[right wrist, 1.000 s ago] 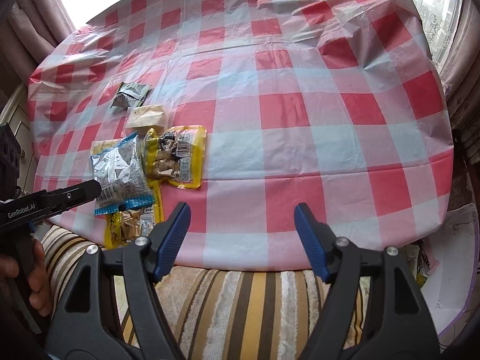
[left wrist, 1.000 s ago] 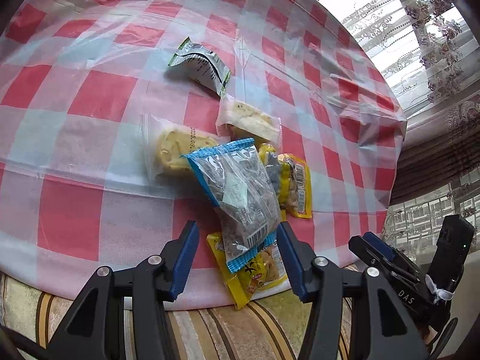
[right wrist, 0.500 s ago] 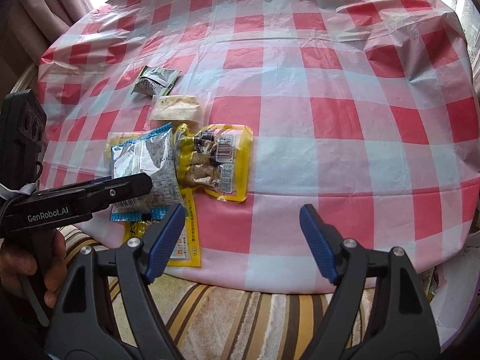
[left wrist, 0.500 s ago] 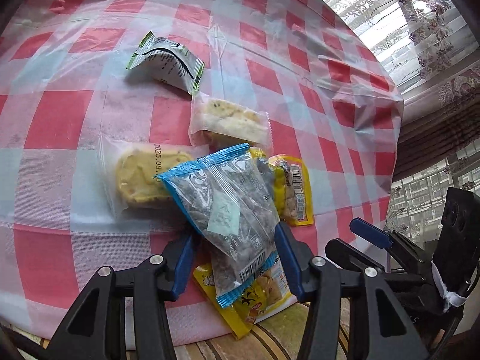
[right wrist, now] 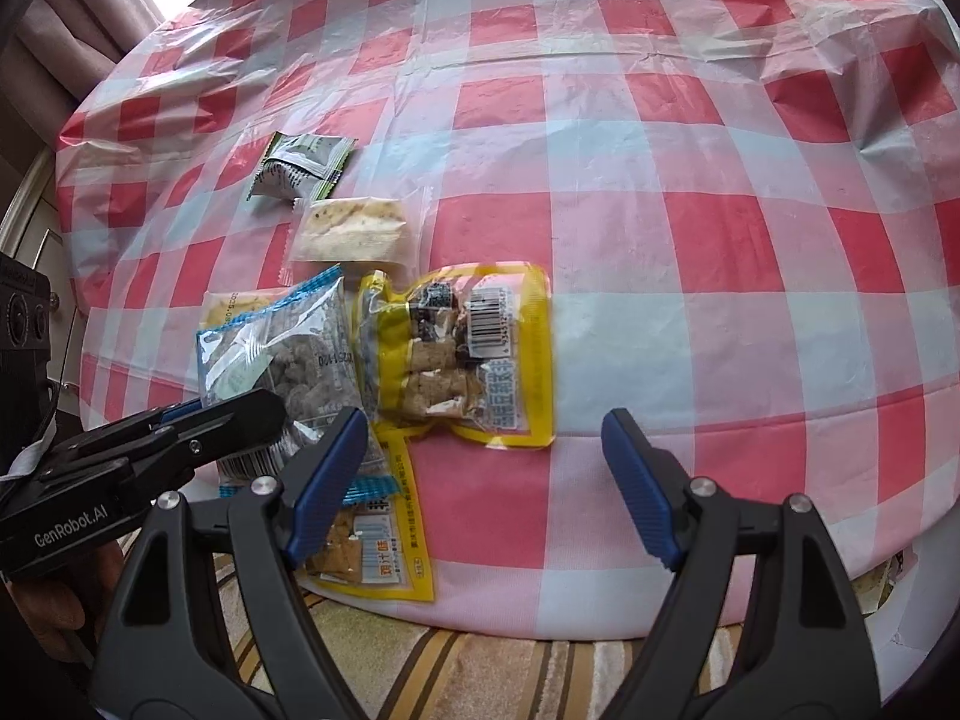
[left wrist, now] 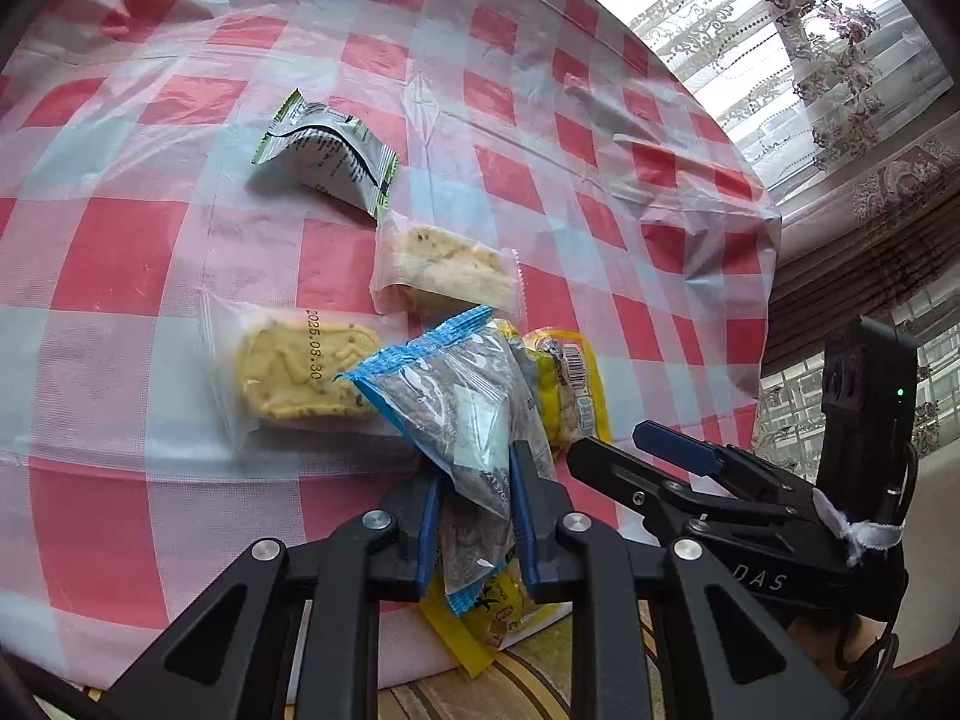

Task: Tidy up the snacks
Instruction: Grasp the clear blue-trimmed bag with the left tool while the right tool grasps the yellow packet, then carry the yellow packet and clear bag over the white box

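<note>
My left gripper [left wrist: 474, 498] is shut on a blue-edged clear snack bag [left wrist: 462, 414], pinching its near end at the table's front edge; the bag also shows in the right wrist view [right wrist: 282, 354]. Under and beside it lie two yellow snack packs [right wrist: 474, 354] [right wrist: 372, 552]. A round biscuit in clear wrap [left wrist: 300, 378], a pale biscuit pack [left wrist: 444, 267] and a green-edged silver packet [left wrist: 324, 156] lie beyond. My right gripper [right wrist: 486, 480] is open and empty, over the front edge just right of the pile.
The round table has a red-and-white checked cloth under clear plastic [right wrist: 690, 180], wrinkled at the far right. A striped cushion [right wrist: 480, 678] lies below the front edge. Curtains and a window [left wrist: 840, 60] stand to the right.
My left gripper moved forward and closed on the blue-edged bag, which was between open fingers before. My right gripper moved in closer to the snack pile, still open.
</note>
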### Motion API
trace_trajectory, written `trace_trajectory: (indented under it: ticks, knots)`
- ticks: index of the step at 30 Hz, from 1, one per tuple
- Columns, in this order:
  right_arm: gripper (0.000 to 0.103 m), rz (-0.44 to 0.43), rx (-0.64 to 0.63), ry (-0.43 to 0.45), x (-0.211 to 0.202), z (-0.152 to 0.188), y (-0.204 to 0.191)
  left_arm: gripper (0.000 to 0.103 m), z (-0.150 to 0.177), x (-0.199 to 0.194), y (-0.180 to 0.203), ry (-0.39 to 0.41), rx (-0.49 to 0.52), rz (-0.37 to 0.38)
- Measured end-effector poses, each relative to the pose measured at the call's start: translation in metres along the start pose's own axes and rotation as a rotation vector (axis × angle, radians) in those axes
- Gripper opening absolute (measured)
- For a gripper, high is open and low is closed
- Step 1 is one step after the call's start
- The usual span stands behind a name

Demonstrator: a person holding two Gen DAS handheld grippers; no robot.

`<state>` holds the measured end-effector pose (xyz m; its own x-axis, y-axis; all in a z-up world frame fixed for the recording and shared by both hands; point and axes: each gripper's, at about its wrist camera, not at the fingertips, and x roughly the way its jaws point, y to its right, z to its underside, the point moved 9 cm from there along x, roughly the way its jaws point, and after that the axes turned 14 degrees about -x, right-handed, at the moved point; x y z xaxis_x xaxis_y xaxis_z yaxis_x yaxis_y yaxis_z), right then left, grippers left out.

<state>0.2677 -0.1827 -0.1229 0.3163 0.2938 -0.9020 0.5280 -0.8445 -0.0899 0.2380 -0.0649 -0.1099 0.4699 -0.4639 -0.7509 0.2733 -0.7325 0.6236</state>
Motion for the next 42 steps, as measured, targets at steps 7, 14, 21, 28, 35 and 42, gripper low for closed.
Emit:
trace_trajectory:
  ticks: [7,14,21,28,35,42]
  knots:
    - [0.082,0.018,-0.007,-0.026,0.017,-0.011,-0.006,0.022,-0.015,-0.030,-0.009,0.143,-0.019,-0.015]
    - [0.088,0.084,-0.066,-0.043,0.030,-0.025,-0.017,0.021,-0.024,-0.040,-0.013,0.192,-0.027,-0.017]
    - [0.084,0.149,-0.138,-0.055,0.038,-0.031,-0.025,0.021,-0.027,-0.046,-0.019,0.214,-0.044,-0.005]
    - [0.045,0.127,-0.177,-0.016,0.031,-0.032,-0.037,0.021,-0.027,-0.050,-0.020,0.226,-0.050,0.003]
    - [0.025,0.069,-0.143,0.029,0.021,-0.033,-0.031,0.021,-0.026,-0.051,-0.018,0.235,-0.038,-0.003]
    - [0.022,0.062,-0.133,0.073,0.008,-0.035,-0.028,0.021,-0.026,-0.050,-0.015,0.243,-0.020,-0.021]
